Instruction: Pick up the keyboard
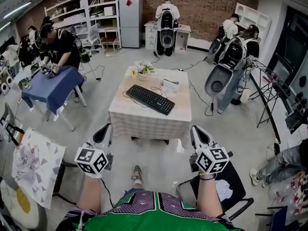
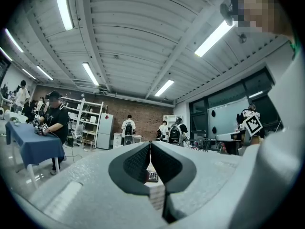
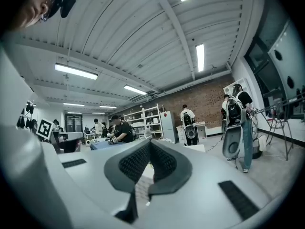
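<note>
Both forearms reached forward, level and parallel. The left tool (image 1: 103, 133) and right tool (image 1: 198, 134) were closed and empty, short of the surface (image 1: 144, 121) where the keyboard (image 1: 150, 99) lay near its middle.

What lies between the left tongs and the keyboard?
Only bare tablecloth. In the head view, nothing stands on the stretch between the left tongs and the keyboard.

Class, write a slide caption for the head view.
Before pickup: left gripper and right gripper, both shut, face a table bearing a black keyboard.
</note>
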The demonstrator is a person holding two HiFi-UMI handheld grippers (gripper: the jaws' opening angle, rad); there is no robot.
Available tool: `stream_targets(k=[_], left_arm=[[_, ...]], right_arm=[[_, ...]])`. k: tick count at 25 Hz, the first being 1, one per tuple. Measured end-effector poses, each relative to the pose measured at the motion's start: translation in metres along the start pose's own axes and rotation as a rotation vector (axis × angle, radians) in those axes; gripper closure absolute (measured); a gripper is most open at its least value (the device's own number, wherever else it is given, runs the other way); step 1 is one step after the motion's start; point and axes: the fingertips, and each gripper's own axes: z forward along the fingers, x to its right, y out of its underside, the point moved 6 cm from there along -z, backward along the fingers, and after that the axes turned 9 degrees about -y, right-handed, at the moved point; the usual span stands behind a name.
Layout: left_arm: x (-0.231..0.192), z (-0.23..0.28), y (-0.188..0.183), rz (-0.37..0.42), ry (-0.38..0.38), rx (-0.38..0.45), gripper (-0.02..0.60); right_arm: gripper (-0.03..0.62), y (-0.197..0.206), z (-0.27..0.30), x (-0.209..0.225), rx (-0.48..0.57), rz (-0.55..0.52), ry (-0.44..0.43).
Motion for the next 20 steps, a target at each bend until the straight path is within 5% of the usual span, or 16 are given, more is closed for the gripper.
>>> stream_targets(k=[20], left_arm=[[-0.033,0.100,0.006,-0.026,0.008,-0.009,0.563]], right_arm=[[0.592,-0.014,0.085,0.050,0.001,-0.038,0.035]])
